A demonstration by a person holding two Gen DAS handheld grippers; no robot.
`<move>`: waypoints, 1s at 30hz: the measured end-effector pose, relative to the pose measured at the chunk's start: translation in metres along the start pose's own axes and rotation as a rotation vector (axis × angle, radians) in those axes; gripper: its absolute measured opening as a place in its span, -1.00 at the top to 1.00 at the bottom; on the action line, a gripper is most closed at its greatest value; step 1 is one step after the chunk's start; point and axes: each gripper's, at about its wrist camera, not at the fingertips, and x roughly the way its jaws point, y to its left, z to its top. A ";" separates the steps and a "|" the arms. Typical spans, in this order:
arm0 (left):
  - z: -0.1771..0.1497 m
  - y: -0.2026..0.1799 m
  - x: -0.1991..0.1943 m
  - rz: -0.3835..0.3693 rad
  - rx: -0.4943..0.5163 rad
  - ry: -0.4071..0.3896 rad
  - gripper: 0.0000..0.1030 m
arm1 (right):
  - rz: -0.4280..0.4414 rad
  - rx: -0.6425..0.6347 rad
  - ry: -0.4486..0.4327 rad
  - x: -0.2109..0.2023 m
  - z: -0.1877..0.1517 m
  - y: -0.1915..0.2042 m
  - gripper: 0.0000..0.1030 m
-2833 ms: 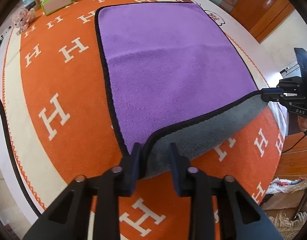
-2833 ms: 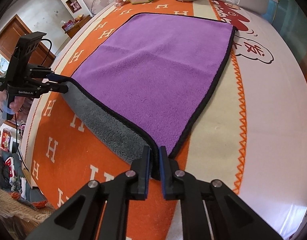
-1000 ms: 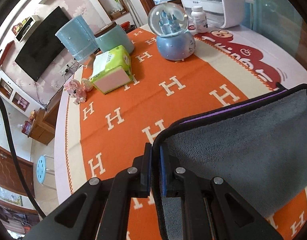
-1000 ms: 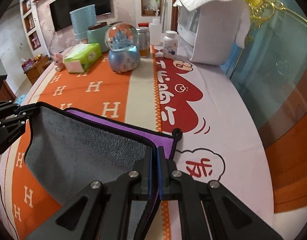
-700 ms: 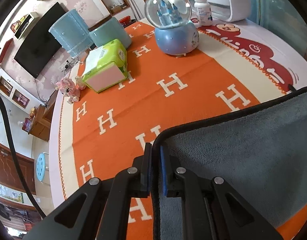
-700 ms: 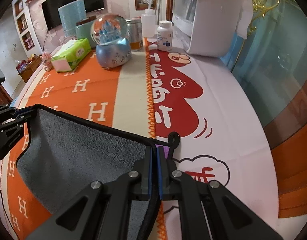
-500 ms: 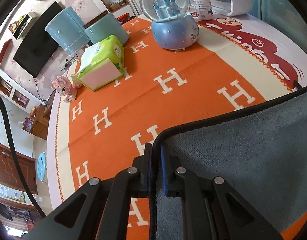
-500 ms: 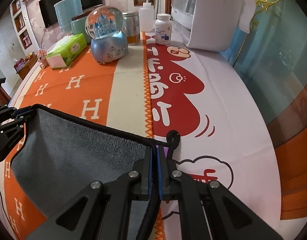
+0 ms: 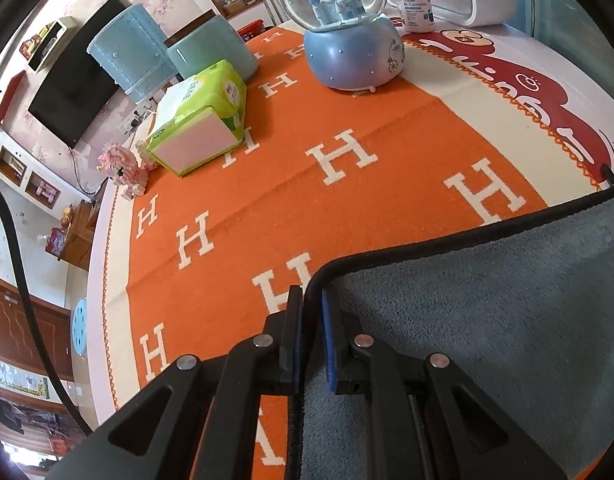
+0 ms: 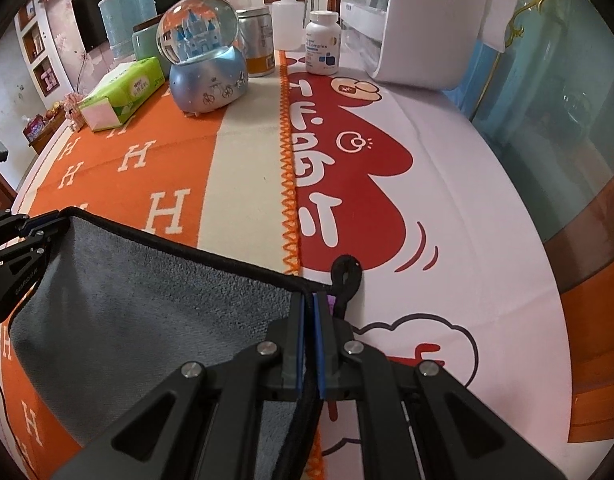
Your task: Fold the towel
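Note:
The towel [image 9: 487, 320] lies folded over on the table, grey side up, with a black hem; a sliver of its purple side [image 10: 330, 302] shows by my right fingers. My left gripper [image 9: 311, 300] is shut on the towel's left far corner. My right gripper [image 10: 308, 300] is shut on the right far corner, next to the towel's black hanging loop [image 10: 346, 276]. The left gripper also shows at the left edge of the right wrist view [image 10: 39, 232]. The towel [image 10: 147, 304] spans between both grippers.
Beyond the towel on the orange H-patterned cloth [image 9: 347, 120] stand a snow globe [image 9: 347, 24], a green tissue pack [image 9: 199, 120], a pill bottle [image 10: 323, 42], a tin [image 10: 257, 40], teal containers [image 9: 211, 52] and a white appliance [image 10: 423, 20]. The table edge [image 10: 547, 240] curves on the right.
Both grippers carried the near edge of the towel up and over to the far edge, hiding the purple side. In the last half second they moved slightly farther forward and lower.

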 end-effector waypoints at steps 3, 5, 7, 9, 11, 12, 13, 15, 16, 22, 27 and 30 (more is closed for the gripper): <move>-0.001 0.001 0.002 0.014 -0.010 0.004 0.60 | -0.021 -0.011 0.001 0.002 0.000 0.000 0.89; -0.002 0.004 0.003 0.037 -0.022 0.006 0.27 | -0.018 -0.009 0.000 0.001 -0.001 -0.001 0.84; -0.003 0.010 0.003 0.044 -0.048 0.003 -0.16 | -0.032 -0.010 -0.006 0.000 -0.001 -0.002 0.68; -0.004 0.019 0.004 0.033 -0.089 0.012 -0.43 | -0.046 -0.013 -0.019 -0.003 -0.001 -0.003 0.56; -0.005 0.029 0.005 -0.001 -0.138 0.022 -0.59 | -0.060 -0.012 -0.032 -0.007 -0.001 -0.005 0.43; -0.007 0.032 0.005 -0.015 -0.156 0.027 -0.67 | -0.064 -0.007 -0.037 -0.009 -0.001 -0.006 0.35; -0.008 0.035 0.006 -0.027 -0.172 0.035 -0.79 | -0.065 0.002 -0.041 -0.012 -0.001 -0.008 0.28; -0.012 0.040 0.005 -0.045 -0.196 0.044 -0.89 | -0.058 0.020 -0.048 -0.015 -0.001 -0.012 0.23; -0.015 0.043 0.006 -0.049 -0.207 0.048 -0.93 | -0.056 0.028 -0.049 -0.017 -0.001 -0.014 0.21; -0.029 0.048 -0.003 -0.042 -0.223 0.041 -0.98 | -0.012 0.068 -0.047 -0.027 -0.002 -0.021 0.21; -0.037 0.053 -0.014 -0.027 -0.231 0.030 -0.98 | 0.024 0.109 -0.055 -0.038 -0.002 -0.027 0.21; -0.041 0.056 -0.025 -0.027 -0.243 0.012 -0.98 | 0.015 0.103 -0.062 -0.045 -0.005 -0.025 0.21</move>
